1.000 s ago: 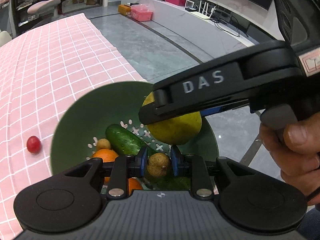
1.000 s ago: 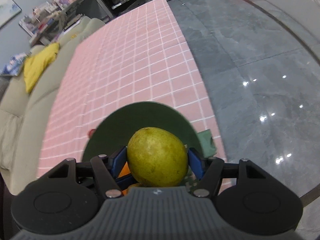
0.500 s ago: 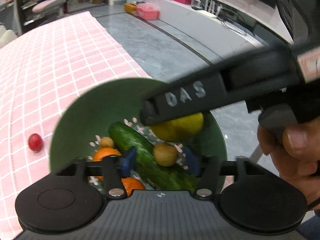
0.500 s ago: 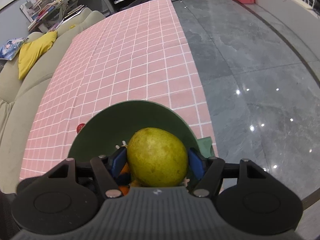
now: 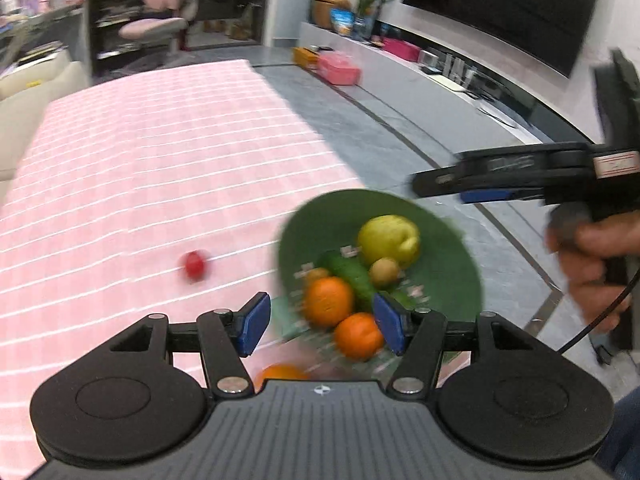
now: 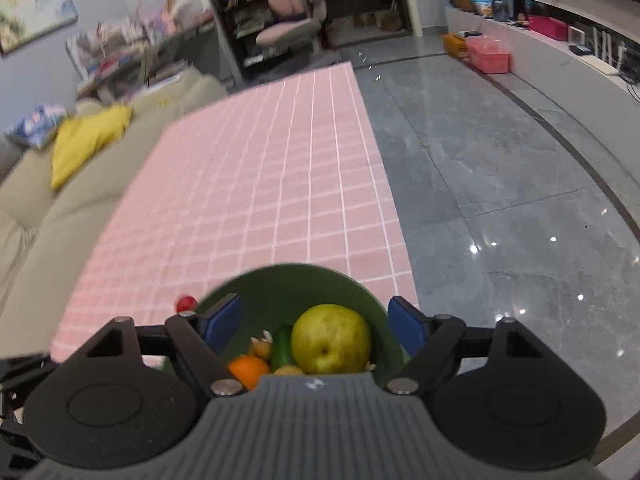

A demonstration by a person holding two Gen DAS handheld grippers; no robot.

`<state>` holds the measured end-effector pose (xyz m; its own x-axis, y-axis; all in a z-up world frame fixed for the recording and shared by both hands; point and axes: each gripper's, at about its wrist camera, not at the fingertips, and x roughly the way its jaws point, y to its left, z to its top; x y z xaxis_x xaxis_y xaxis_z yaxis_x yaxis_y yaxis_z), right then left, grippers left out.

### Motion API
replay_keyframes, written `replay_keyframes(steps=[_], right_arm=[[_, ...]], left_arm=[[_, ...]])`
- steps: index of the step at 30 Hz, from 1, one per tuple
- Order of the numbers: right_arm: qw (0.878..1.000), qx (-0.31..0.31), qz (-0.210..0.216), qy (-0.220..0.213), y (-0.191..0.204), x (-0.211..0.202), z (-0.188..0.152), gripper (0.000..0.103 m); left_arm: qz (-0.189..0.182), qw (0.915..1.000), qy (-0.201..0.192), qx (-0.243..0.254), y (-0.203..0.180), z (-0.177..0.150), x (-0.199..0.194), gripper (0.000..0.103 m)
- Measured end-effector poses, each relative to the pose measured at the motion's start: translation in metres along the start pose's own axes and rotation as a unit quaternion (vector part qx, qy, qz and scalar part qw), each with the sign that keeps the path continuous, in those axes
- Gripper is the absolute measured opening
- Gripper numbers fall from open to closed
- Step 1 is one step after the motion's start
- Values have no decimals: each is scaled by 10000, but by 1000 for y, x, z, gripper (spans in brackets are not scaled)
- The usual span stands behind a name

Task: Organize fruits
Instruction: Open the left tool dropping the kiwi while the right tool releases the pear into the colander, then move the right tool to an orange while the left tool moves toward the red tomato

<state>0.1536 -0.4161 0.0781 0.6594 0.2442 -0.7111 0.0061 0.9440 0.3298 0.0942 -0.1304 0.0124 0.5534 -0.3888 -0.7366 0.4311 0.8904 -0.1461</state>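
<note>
Fruit fills your green bowl — pear, cucumber, oranges; both grippers' fingers spread, holding nothing — one red fruit on the counter.

You see a matt green bowl on checked pink cloth. Beside it, your floor is glossy grey stone.

Home living room: sofa, television.

Black gripper bodies, blue fingers, silver screws, bare-skinned hand
</note>
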Motion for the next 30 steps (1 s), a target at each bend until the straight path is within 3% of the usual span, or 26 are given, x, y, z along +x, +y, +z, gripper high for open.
replay_keyframes(steps=[8,18,23,30], right_arm=[[9998,72,122,-102,31,-42,-39,72],[9976,-657,152,-127,92,-62,-96,68],[9944,-1034,157,126,118,-49,-122,68],[9915,-1240,115,388,134,-28,-139,67]], left_arm=[[648,9977,178,27,54,-42,-45,70],[636,9971,106,-404,90,-73,-61,70],[586,9955,267,-701,109,-91,-47,70],[553,9960,316,-621,107,-95,-41,69]])
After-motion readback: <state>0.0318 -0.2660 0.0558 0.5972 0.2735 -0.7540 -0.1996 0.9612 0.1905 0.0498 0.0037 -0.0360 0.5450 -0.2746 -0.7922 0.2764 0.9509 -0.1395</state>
